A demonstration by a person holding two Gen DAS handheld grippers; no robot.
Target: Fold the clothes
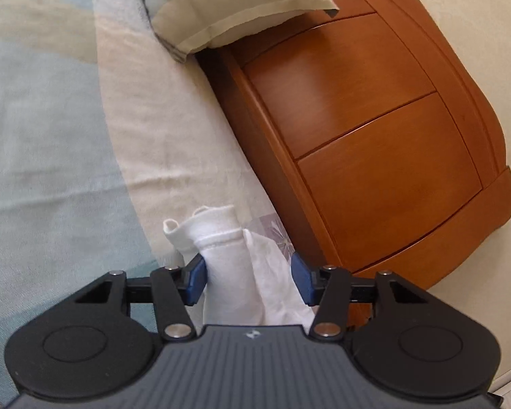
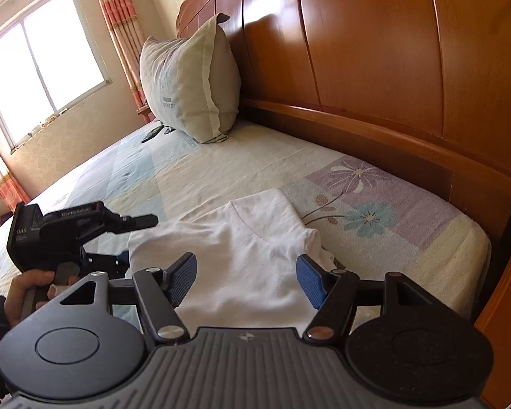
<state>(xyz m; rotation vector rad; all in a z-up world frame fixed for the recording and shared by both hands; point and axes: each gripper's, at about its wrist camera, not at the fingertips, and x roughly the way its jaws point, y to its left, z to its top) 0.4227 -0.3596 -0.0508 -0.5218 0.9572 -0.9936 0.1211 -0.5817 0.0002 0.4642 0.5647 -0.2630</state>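
At the left of the right wrist view, a hand (image 2: pixel 27 289) grips the left hand-held gripper (image 1: pixel 248 281), whose blue pads stand apart with white fabric between them; one pad touches the cloth, the other is clear, so it is released. The white garment (image 2: pixel 242 259) lies partly folded on the bed (image 2: pixel 194 173), near the wooden headboard (image 2: pixel 374 51). The right hand-held gripper (image 2: pixel 247 279) hovers over it with jaws apart, grasping nothing. A pillow (image 2: pixel 190 81) leans against the headboard farther back.
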